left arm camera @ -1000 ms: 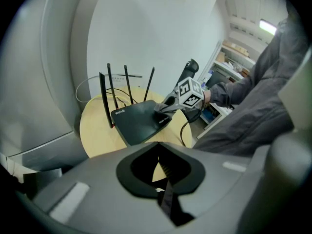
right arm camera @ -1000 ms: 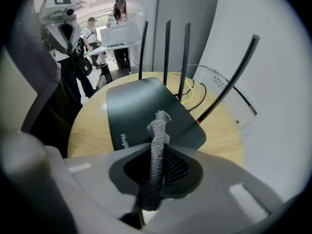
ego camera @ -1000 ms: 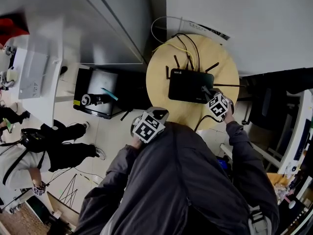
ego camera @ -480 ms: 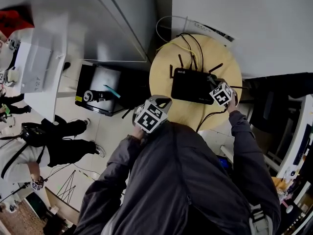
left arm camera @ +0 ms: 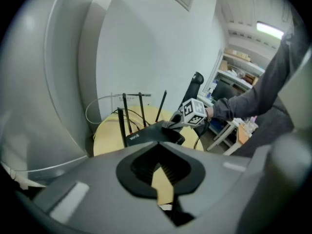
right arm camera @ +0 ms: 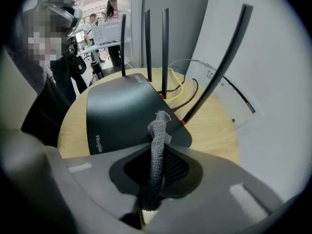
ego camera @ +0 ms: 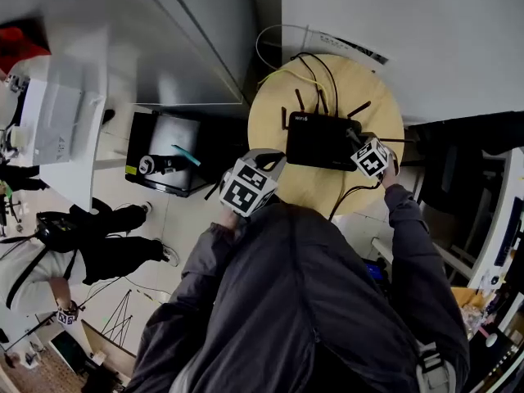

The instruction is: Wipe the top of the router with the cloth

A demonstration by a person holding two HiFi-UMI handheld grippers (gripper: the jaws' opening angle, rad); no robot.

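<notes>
A black router [ego camera: 322, 140] with several upright antennas [right arm camera: 147, 43] lies on a round wooden table [ego camera: 344, 88]. My right gripper [ego camera: 355, 142] is at the router's right end, shut on a grey knitted cloth [right arm camera: 157, 145]. The cloth stands up out of the jaws, and its tip reaches over the router's [right arm camera: 124, 113] near corner. My left gripper [ego camera: 273, 165] hovers off the table's left front edge, away from the router [left arm camera: 153, 133], with its jaws together and nothing in them. In the left gripper view, the right gripper's marker cube [left arm camera: 193, 112] sits at the router's far end.
Yellow and black cables [ego camera: 309, 74] loop behind the router toward the wall. A black box [ego camera: 168, 158] stands on the floor left of the table. Beyond it are a white desk [ego camera: 57, 113] and people [ego camera: 82, 236]. Shelving [left arm camera: 234, 72] is on the right.
The right gripper with the cloth has moved up from the table's front edge to the router's right end, then held almost still. The left gripper rose slightly toward the table edge.
</notes>
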